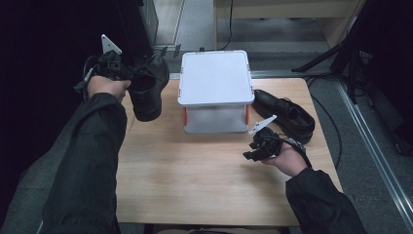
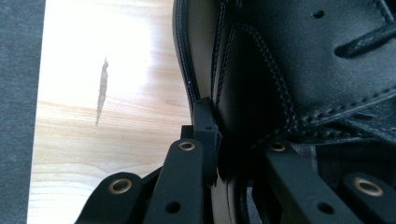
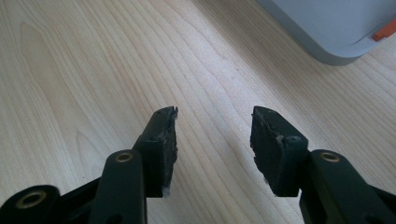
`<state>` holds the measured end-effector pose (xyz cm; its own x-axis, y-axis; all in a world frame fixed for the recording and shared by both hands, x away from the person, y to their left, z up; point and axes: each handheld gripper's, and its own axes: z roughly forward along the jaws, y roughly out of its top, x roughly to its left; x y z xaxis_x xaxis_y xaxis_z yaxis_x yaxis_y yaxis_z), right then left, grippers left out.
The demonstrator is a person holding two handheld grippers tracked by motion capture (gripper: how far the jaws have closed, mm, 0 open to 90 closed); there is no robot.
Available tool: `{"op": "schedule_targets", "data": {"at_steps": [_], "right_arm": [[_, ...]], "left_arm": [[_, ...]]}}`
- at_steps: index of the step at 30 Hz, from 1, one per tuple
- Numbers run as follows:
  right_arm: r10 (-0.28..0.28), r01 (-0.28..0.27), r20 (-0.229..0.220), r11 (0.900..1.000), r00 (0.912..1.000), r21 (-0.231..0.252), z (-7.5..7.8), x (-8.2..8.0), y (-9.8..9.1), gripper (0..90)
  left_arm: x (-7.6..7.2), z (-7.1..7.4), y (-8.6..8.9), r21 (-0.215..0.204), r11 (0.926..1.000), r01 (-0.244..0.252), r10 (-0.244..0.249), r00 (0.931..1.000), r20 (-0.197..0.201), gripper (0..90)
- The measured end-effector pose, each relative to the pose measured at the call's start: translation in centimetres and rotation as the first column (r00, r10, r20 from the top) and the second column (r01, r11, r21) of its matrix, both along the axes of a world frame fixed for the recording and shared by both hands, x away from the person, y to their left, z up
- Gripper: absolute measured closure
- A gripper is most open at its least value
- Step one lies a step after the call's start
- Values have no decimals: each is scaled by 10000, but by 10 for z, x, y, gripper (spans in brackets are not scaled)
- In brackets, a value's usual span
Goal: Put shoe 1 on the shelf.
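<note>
Right now we pinch only the thin side wall of the black shoe (image 1: 147, 87) between the shut fingers (image 2: 205, 123) of our left gripper (image 1: 127, 74), up above the table (image 1: 195, 170), so the heavy shoe might slip out and drop, while our right gripper (image 3: 214, 130) waits with fingers wide and empty.

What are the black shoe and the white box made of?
The black shoe held in the left gripper looks like smooth leather, or a lookalike: a soft sheen, with stitched seams and lace holes. The white box seems to be hard plastic: a flat matte lid, cloudy see-through walls and orange clips. The table under them looks like pale wood, with visible grain.
</note>
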<state>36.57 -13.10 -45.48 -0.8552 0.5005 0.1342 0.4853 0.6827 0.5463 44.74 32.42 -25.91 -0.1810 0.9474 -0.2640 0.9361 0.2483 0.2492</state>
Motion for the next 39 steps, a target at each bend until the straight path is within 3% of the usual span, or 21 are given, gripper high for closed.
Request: {"op": "schedule_targets", "data": {"at_steps": [2,6,13,23,34,39], "right_arm": [[0,0,10,10000,10000,-4,0,0,0,516],[5,-5,-2,10000,10000,-18,0,-1,0,516],[-85,85,6,9999,10000,63,0,-2,-2,516],[-54,54,58,10000,10000,10,-1,-7,-5,516],[-257,257,62,9997,9997,-25,-1,-10,-11,516],[-330,330,86,9995,9994,25,0,-10,-14,515]], "left_arm": [[7,15,-8,76,9999,104,-106,9998,176,844],[16,26,-20,-72,9999,141,-139,9997,218,843],[30,36,-43,-232,9992,334,-325,9987,395,842],[49,28,-75,-235,9975,671,-666,9976,213,839],[64,17,-108,-407,9966,714,-697,9967,408,837],[69,13,-117,-244,9972,707,-696,9966,435,834]]}}
